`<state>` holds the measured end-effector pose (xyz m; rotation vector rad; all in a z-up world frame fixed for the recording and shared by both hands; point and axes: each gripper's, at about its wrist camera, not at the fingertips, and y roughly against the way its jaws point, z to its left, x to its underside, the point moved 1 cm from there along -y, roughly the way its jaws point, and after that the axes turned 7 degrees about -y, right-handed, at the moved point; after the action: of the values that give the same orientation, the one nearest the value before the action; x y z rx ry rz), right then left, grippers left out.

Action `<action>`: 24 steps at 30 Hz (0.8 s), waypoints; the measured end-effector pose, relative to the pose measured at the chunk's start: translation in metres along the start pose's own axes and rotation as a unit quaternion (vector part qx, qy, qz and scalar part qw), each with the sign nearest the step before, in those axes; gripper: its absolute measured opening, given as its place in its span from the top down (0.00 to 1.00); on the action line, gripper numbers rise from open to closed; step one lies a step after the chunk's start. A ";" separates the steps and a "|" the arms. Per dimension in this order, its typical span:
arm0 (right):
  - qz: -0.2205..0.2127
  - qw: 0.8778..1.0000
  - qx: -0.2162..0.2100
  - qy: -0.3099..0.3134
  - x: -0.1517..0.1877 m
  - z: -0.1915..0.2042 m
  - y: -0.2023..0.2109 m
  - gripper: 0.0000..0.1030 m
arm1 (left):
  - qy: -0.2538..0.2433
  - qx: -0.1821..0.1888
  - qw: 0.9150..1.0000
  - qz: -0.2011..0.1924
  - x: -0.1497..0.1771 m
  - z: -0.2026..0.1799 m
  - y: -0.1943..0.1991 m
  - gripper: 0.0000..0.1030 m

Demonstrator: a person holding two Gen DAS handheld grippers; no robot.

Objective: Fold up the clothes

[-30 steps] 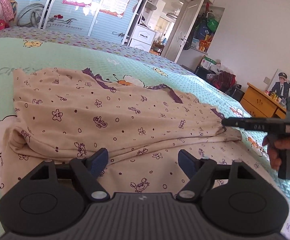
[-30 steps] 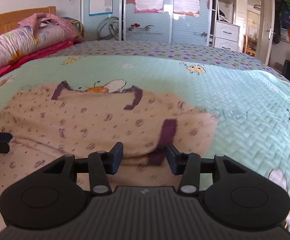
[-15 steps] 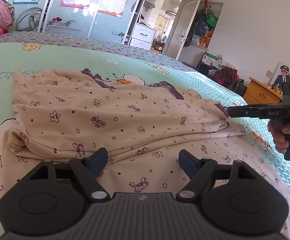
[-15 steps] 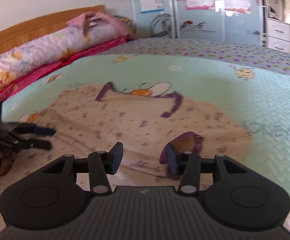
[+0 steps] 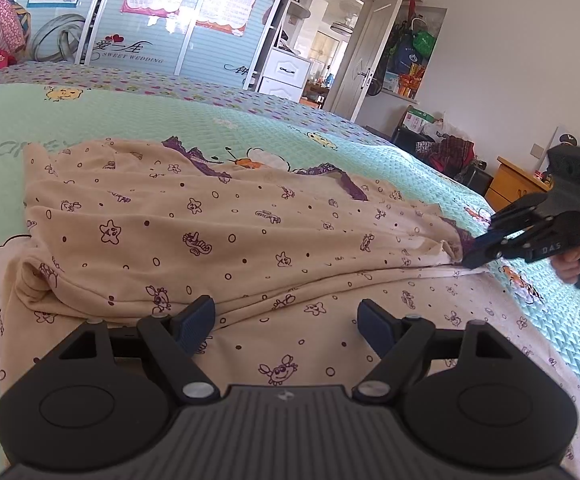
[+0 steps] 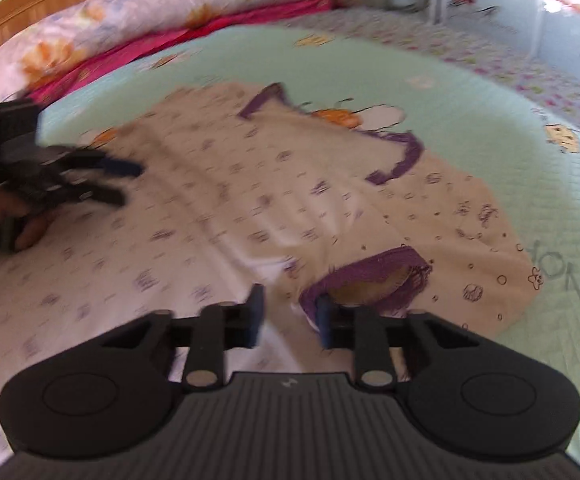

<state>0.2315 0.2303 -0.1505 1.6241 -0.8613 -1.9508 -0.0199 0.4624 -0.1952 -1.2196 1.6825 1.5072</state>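
Moved: right gripper point(image 5: 474, 254) has swung toward the headboard side since a second ago; its view is now blurred.
Garment: beige printed garment point(image 5: 217, 236) lies on the green bedspread point(image 5: 137, 120), one layer doubled over another.
Right claw: half-closed around the purple-trimmed sleeve opening point(image 6: 366, 276); whether it really pinches, I cannot tell.
Left claw: left gripper point(image 5: 285, 320) is wide apart above the fold edge, holding nothing.
Risk: I think the sleeve can slip out if the pull is fast, and the fold would wrinkle.

beige garment point(image 5: 217, 236) with purple trim, small cartoon prints, partly folded, rumpled on bed.
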 end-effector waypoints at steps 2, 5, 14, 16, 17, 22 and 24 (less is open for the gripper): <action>0.001 1.000 0.016 0.019 -0.002 0.004 0.005 0.89 | -0.001 -0.001 1.000 0.000 0.000 0.000 0.000 0.21; 0.003 0.998 0.039 0.044 -0.004 0.009 0.012 0.87 | -0.003 -0.002 1.000 0.002 0.000 -0.001 0.000 0.21; -0.059 0.978 -0.025 -0.197 -0.010 -0.047 0.010 0.98 | -0.002 -0.001 1.000 0.001 0.001 0.000 0.001 0.21; -0.124 0.946 -0.036 -0.296 -0.002 -0.068 0.023 0.98 | -0.001 -0.001 1.000 0.000 0.001 0.000 0.001 0.21; -0.133 0.934 -0.041 -0.329 0.003 -0.075 0.024 0.98 | -0.001 -0.001 1.000 0.000 0.001 0.000 0.001 0.21; -0.079 0.940 -0.041 -0.328 0.014 -0.070 0.007 0.73 | -0.001 -0.001 1.000 0.000 0.001 0.000 0.001 0.21; -0.087 0.945 -0.035 -0.314 0.016 -0.063 0.008 0.48 | -0.001 -0.001 1.000 0.000 0.001 0.000 0.001 0.21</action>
<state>0.2897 0.2026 -0.1623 1.0603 -0.8737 -2.6541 -0.0213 0.4623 -0.1951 -1.2179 1.6804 1.5099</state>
